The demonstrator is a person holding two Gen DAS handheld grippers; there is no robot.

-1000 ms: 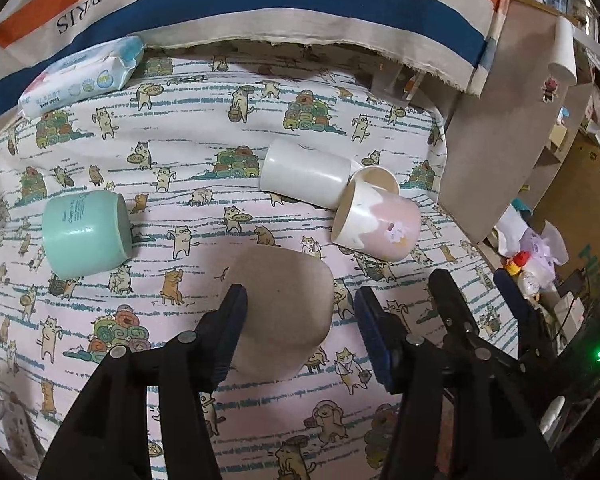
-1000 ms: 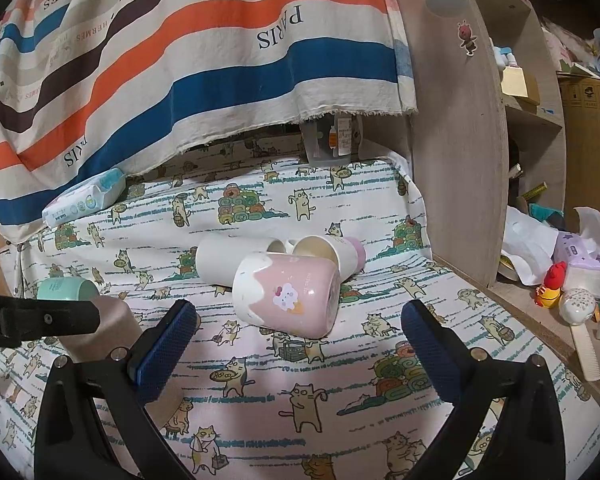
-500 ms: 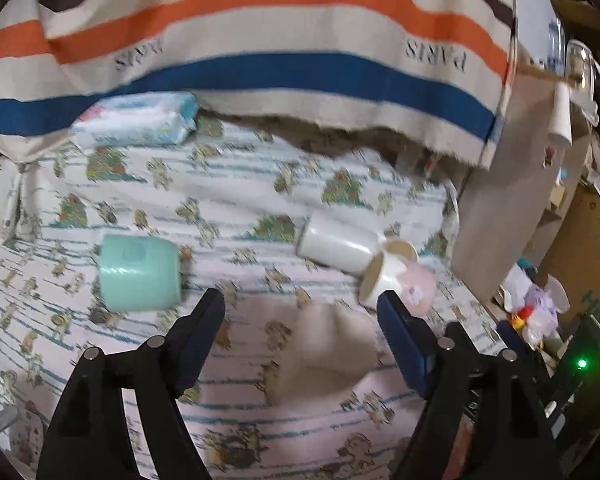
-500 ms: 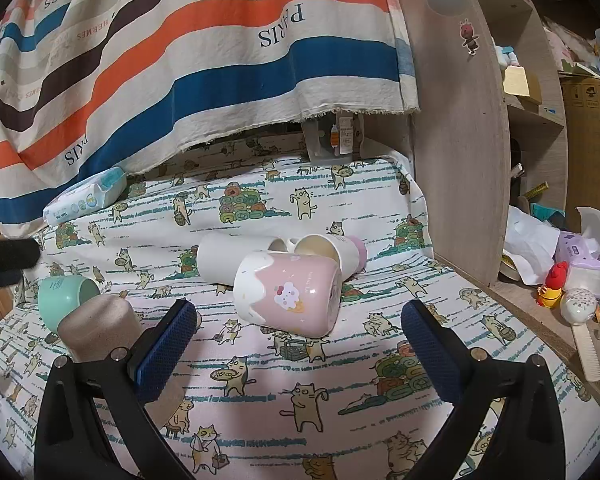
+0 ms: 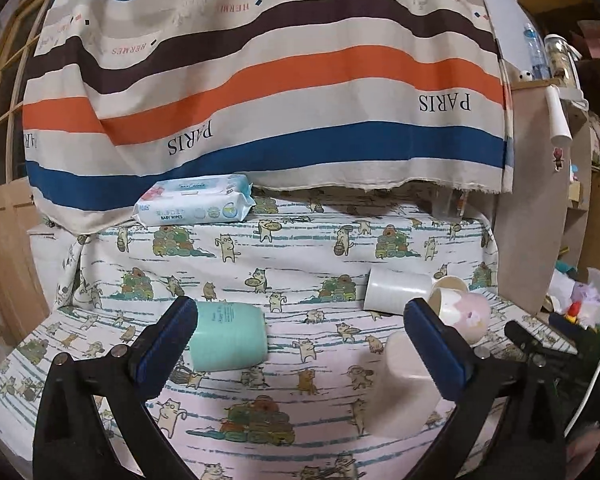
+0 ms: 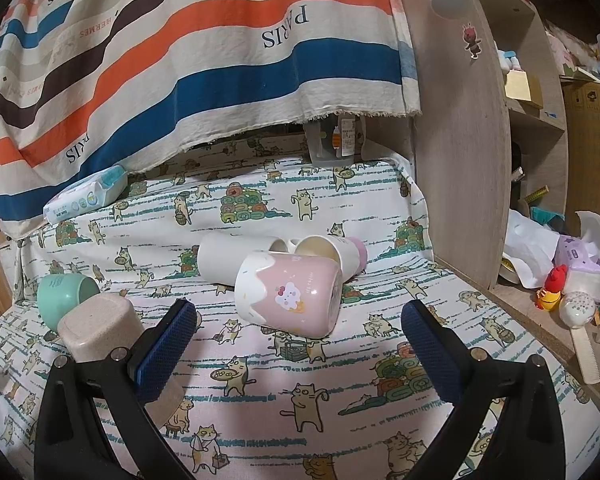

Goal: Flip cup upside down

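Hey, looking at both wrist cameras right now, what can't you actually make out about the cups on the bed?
- Beige cup: its lower part is hidden behind the right tool finger; in the left wrist view it is blurred and partly behind the left tool.
- White cup: its opening is blocked by the pink cloud cup.
- Mint cup: printed text too small in both views.

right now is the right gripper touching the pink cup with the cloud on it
Apart. In the right wrist view the right gripper is open, and patterned cloth shows between both fingertips and the pink cup lying on its side.
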